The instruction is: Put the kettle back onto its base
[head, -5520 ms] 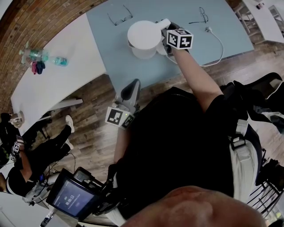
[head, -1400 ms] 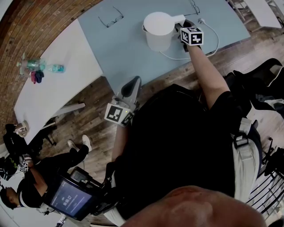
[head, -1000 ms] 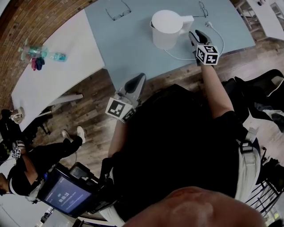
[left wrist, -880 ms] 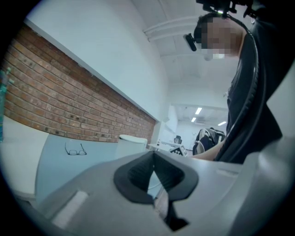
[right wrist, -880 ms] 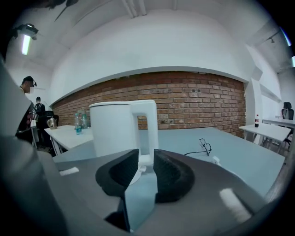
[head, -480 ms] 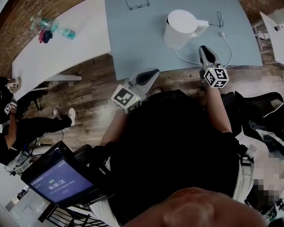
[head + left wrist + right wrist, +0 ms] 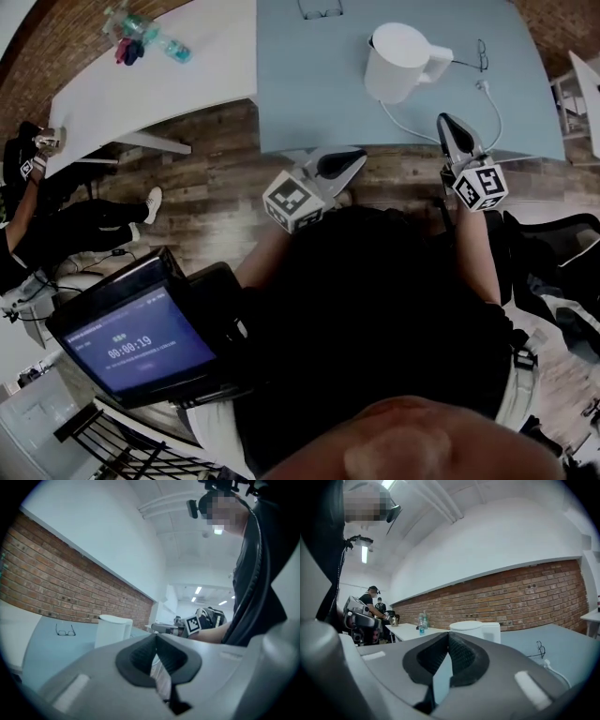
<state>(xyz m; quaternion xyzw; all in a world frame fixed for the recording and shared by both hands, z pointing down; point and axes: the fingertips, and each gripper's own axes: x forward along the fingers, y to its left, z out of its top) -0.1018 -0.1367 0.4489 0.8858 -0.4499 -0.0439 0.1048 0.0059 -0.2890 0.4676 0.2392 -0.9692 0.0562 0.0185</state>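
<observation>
The grey left gripper (image 7: 345,163) hangs at the near edge of the pale blue table (image 7: 309,75), jaws pressed together on nothing. Further back, the white plastic kettle (image 7: 398,64) stands upright on that table, probably on its base, which is hidden beneath it. A white cord (image 7: 403,127) trails out. It looks rigid, smooth and perhaps water-heavy, so its side handle (image 7: 439,64) is the place to grip. The right gripper (image 7: 450,131) is likewise closed and empty, near the table edge.

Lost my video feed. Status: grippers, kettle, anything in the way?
Left gripper shut, empty. Right gripper shut, empty, apart from the kettle. Kettle upright on blue table, cord running under it; base itself not visible. Nothing blocking.
</observation>
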